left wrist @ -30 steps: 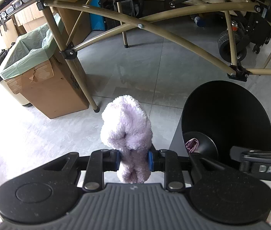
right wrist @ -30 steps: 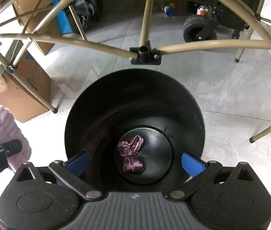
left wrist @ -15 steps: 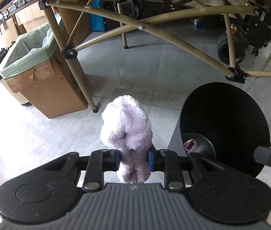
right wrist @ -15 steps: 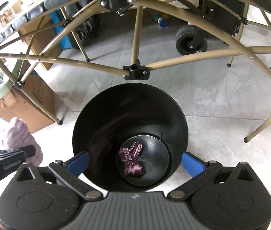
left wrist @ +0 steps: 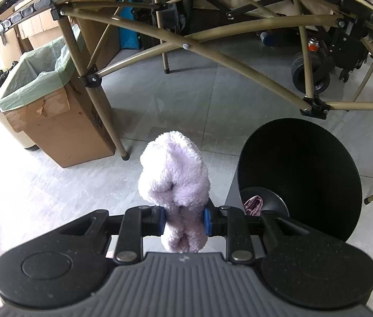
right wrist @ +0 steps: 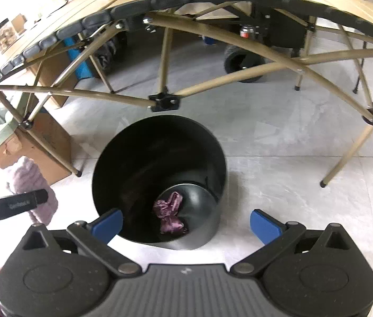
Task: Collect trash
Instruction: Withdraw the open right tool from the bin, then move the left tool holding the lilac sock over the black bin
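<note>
My left gripper (left wrist: 183, 218) is shut on a fluffy lilac cloth (left wrist: 174, 182), held above the floor to the left of a black trash bin (left wrist: 300, 174). The cloth also shows at the left edge of the right wrist view (right wrist: 32, 182). The bin (right wrist: 157, 158) stands on the floor in front of the folding table and holds a crumpled purple wrapper (right wrist: 169, 212) at its bottom. My right gripper (right wrist: 186, 224) is open and empty, above the bin's near rim.
A folding table with a tan tube frame (left wrist: 213, 52) spans the view above the bin. A cardboard box lined with a green bag (left wrist: 46, 100) stands at the left. A wheeled cart (left wrist: 316, 66) sits behind the table. Grey tile floor (right wrist: 279, 142) lies around the bin.
My right gripper has risen and pulled back from the bin, so more of the table and floor shows. My left gripper holds the cloth nearly still.
</note>
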The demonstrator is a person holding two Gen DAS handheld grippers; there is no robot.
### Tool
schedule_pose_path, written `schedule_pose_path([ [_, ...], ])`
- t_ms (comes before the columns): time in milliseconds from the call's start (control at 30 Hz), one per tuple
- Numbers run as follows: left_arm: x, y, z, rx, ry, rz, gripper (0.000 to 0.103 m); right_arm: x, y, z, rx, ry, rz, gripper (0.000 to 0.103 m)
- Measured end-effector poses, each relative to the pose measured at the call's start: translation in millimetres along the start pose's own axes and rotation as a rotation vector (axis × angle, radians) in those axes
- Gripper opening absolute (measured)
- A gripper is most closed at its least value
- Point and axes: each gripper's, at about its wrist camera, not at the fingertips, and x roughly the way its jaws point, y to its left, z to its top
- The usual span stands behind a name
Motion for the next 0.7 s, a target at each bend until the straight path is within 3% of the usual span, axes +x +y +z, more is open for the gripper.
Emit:
schedule_pose_path([
  [300,-10.1,-7.6,1.1,-0.001,-0.017,-0.046,0.026,-12.7,-34.9,-7.8,0.069,-0.013,-0.053,0.103],
  [700,-21.8,-54.0,-2.4,0.088,-0.032,-0.125,0.026,-16.3,-75.3,-3.1,0.155,-0.022,-0.095,0.103],
])
